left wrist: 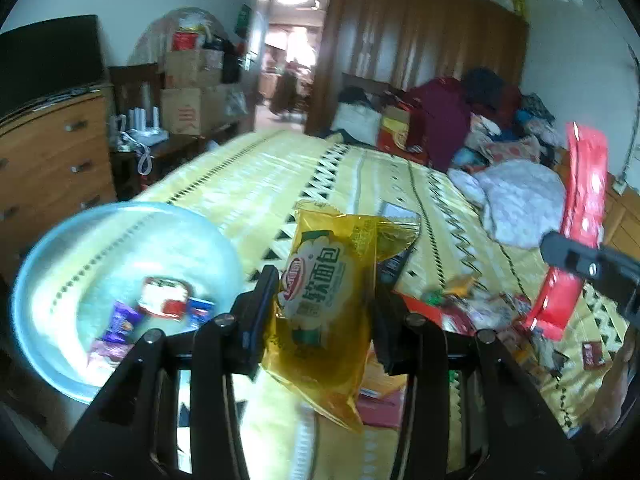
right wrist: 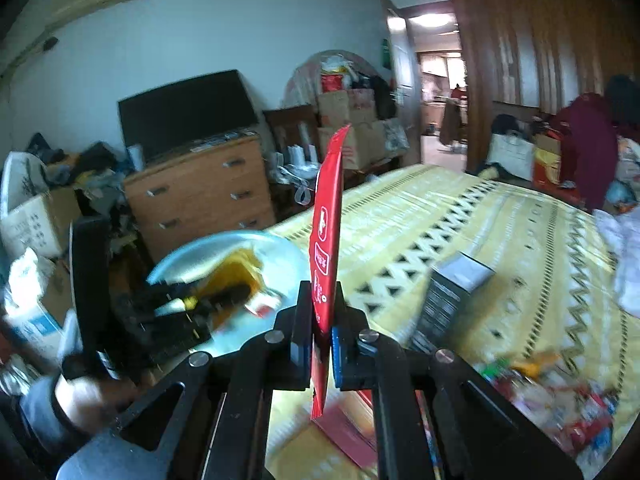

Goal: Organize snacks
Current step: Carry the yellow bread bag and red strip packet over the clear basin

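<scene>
Both grippers are carrying, so the step in hand looks like transfer to the bowl. Left gripper [left wrist: 324, 300] is pinching a yellow bread pack [left wrist: 326, 300] between its fingers, holding it above the near edge of the bed [left wrist: 260, 184], just right of the bowl [left wrist: 44, 272]. Right gripper [right wrist: 320, 320] is clamping a red sachet [right wrist: 328, 240] edge-on and upright, fingers pressed flat against it. The bowl is sitting at the bed's near left corner, a few small wrapped snacks [left wrist: 160, 300] lying inside, much of its floor showing bare. Next move, as I judge it: swing the bread pack left over the rim and lower before letting go; the pack is wide, so centre it. Loose snack pile [left wrist: 480, 308] is crowding the near right edge; a dark box [right wrist: 452, 292] is lying mid-bed. Beyond that the bedspread is lying open toward the far edge. The bowl's outer rim looks close to the bed's left edge, so avoid nudging it.
</scene>
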`<action>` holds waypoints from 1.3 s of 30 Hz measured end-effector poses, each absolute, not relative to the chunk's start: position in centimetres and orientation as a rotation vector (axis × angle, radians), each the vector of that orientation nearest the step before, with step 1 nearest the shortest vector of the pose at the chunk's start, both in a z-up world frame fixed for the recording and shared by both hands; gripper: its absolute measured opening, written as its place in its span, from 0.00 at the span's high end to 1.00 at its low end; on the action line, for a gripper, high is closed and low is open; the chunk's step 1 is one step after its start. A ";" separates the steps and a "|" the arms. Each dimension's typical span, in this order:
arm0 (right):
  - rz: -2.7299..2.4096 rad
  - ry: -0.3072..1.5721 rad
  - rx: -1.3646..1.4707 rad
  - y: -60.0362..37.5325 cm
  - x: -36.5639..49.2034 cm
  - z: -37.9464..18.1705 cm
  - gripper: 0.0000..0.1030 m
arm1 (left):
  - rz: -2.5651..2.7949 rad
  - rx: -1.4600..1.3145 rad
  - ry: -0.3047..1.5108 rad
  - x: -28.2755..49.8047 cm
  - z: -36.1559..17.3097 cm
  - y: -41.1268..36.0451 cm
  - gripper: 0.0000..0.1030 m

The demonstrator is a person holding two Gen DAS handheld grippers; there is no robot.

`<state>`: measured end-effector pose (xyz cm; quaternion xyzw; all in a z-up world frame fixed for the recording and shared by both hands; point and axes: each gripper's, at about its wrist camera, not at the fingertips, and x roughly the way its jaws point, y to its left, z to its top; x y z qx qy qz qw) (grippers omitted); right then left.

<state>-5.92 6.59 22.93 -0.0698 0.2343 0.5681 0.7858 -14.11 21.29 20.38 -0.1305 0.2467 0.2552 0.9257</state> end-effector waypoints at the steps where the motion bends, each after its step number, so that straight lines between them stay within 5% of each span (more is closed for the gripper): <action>1: 1.203 0.515 -0.146 5.5 -5.7 22.2 0.91 | 0.507 -0.267 0.514 -13.6 20.2 20.8 0.58; 15: 0.836 0.652 -0.107 -9.5 0.9 15.1 0.91 | 0.327 -0.239 0.569 -7.7 19.3 15.0 0.58; 39: 0.809 0.649 -0.075 -10.4 2.9 15.3 0.91 | 0.339 -0.234 0.570 -6.2 18.9 14.1 0.58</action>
